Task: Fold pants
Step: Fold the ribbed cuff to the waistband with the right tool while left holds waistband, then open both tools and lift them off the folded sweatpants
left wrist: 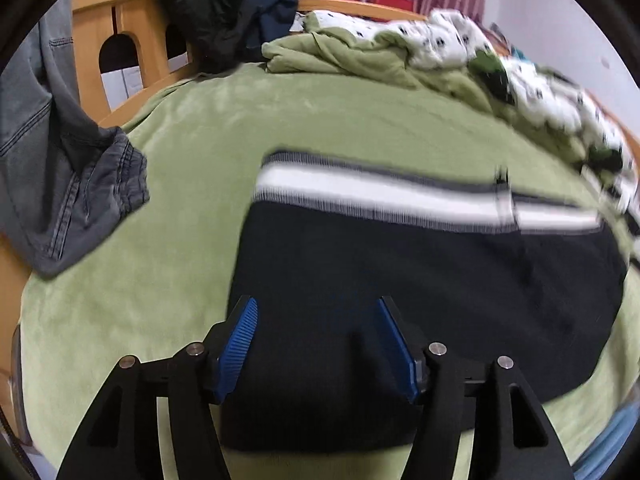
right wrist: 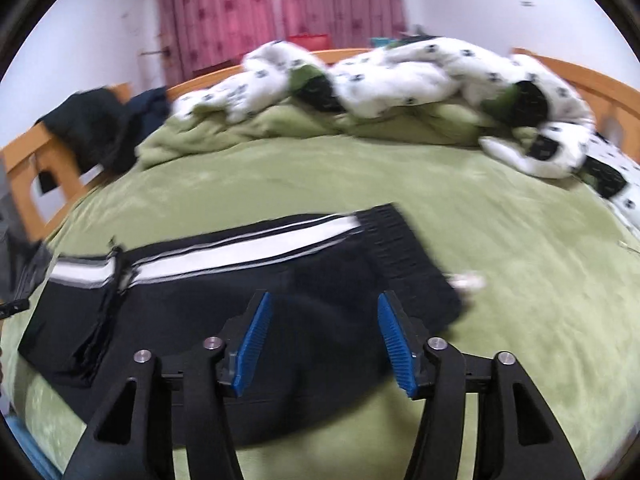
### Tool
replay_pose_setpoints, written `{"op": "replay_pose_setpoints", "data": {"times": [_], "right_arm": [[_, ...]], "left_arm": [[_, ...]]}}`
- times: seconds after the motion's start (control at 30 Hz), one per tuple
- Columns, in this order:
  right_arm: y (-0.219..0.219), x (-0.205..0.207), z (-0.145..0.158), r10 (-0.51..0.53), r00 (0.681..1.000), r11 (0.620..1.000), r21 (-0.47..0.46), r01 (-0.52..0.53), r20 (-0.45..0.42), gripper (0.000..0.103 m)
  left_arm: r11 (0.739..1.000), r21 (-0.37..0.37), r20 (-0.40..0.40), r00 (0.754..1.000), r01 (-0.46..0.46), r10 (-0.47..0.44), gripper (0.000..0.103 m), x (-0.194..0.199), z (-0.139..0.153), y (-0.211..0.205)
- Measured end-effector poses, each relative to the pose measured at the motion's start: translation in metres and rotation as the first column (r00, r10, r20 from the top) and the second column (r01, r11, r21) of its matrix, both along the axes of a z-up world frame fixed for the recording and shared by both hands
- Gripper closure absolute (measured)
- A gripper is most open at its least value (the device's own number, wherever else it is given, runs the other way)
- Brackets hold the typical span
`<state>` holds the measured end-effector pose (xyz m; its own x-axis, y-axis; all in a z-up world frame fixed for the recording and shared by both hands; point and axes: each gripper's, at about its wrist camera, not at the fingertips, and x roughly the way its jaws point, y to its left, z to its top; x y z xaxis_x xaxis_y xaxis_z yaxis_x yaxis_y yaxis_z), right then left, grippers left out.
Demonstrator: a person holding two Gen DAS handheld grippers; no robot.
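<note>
We see no box, basket or other container in either view; everything lies loose on the bed (left wrist: 168, 184).

The pants (left wrist: 420, 280) lie flat on the green bedcover, folded into a broad dark block. They are black, with a white stripe (left wrist: 380, 192) edged in grey running along their far side. In the right wrist view the pants (right wrist: 200, 312) fill the lower left and middle of the frame, and a ribbed black waistband (right wrist: 408, 256) forms their right end. A small pale thing (right wrist: 468, 280), too blurred to name, lies on the cover just beside that end.

Their long axis runs across both frames, left to right. In the left wrist view the stripe slopes slightly down toward the right edge; in the right wrist view the stripe (right wrist: 240, 256) rises toward the right and stops at the waistband. So the waist end points to frame right in the right wrist view.

The left claw (left wrist: 316, 344) sits at lower centre, its blue pads (left wrist: 238, 344) apart, with only the black cloth showing behind the gap; we cannot tell if the tips touch it. The right claw (right wrist: 324, 344) likewise has its pads (right wrist: 254, 344) apart over the near edge of the pants, gripping nothing.

Grey jeans (left wrist: 60, 176) hang at the left of the left wrist view, partly on the bed. A quilt (right wrist: 400, 80), white with dark spots, is bunched along the far side. Dark clothes (left wrist: 200, 12) drape over the wooden bed frame (left wrist: 92, 20) at upper left. Pink curtains (right wrist: 280, 4) hang behind.
</note>
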<state>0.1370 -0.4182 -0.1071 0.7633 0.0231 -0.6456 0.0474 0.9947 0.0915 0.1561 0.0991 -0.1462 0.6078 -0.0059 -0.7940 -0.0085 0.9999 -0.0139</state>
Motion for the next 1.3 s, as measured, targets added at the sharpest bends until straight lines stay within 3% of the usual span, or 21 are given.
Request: {"op": "replay_pose_setpoints", "data": {"times": [0.07, 0.17, 0.27, 0.37, 0.43, 0.53, 0.57, 0.63, 0.7, 0.87, 0.97, 1.13, 1.3], "right_arm": [[0.004, 0.010, -0.026, 0.005, 0.997, 1.000, 0.004, -0.004, -0.077, 0.046], [0.006, 0.026, -0.073, -0.039, 0.967, 0.999, -0.020, 0.035, -0.251, 0.049], [0.023, 0.013, -0.059, -0.044, 0.976, 0.993, -0.115, 0.020, -0.212, 0.049], [0.030, -0.004, -0.038, -0.030, 0.988, 1.000, -0.012, 0.028, -0.152, 0.049], [0.040, -0.018, -0.022, -0.031, 0.995, 0.999, 0.008, 0.032, -0.090, 0.049], [0.055, -0.031, -0.006, -0.035, 0.999, 0.999, 0.029, 0.036, -0.019, 0.048], [0.061, -0.032, -0.004, -0.039, 0.999, 0.999, 0.031, 0.040, -0.006, 0.048], [0.069, -0.036, -0.007, -0.059, 0.998, 0.998, 0.009, 0.059, 0.004, 0.048], [0.077, -0.037, -0.014, -0.052, 0.999, 0.998, -0.039, 0.051, -0.009, 0.048], [0.084, -0.034, -0.030, -0.041, 0.997, 0.995, -0.093, 0.035, -0.061, 0.048], [0.079, -0.029, -0.036, -0.029, 0.994, 0.999, -0.047, 0.024, -0.104, 0.048], [0.078, -0.021, -0.047, -0.024, 0.984, 0.999, -0.028, 0.020, -0.175, 0.048], [0.078, -0.023, -0.045, -0.021, 0.987, 1.000, -0.027, 0.017, -0.157, 0.048]], "left_arm": [[0.999, 0.033, -0.046, 0.999, -0.008, 0.009, 0.043, -0.011, -0.018, -0.003], [0.999, 0.037, -0.027, 0.999, -0.030, 0.031, 0.040, -0.028, -0.013, 0.002], [0.992, -0.076, -0.030, 0.995, -0.099, 0.097, 0.039, -0.042, -0.012, 0.023], [0.970, -0.171, -0.039, 0.985, -0.173, 0.169, 0.039, -0.046, -0.010, 0.043], [0.951, -0.233, -0.070, 0.979, -0.202, 0.191, 0.039, -0.046, -0.016, 0.053], [0.893, -0.373, -0.138, 0.967, -0.251, 0.214, 0.039, -0.046, -0.030, 0.072], [0.861, -0.432, -0.160, 0.963, -0.267, 0.218, 0.039, -0.046, -0.035, 0.080], [0.826, -0.486, -0.182, 0.957, -0.287, 0.225, 0.040, -0.047, -0.043, 0.087], [0.814, -0.504, -0.190, 0.956, -0.290, 0.223, 0.040, -0.046, -0.046, 0.088], [0.825, -0.493, -0.183, 0.960, -0.275, 0.211, 0.040, -0.042, -0.048, 0.078], [0.830, -0.491, -0.175, 0.964, -0.263, 0.202, 0.041, -0.038, -0.047, 0.075], [0.843, -0.472, -0.160, 0.966, -0.256, 0.204, 0.066, -0.037, -0.045, 0.077], [0.838, -0.484, -0.115, 0.967, -0.253, 0.225, 0.082, -0.043, -0.037, 0.084]]}}
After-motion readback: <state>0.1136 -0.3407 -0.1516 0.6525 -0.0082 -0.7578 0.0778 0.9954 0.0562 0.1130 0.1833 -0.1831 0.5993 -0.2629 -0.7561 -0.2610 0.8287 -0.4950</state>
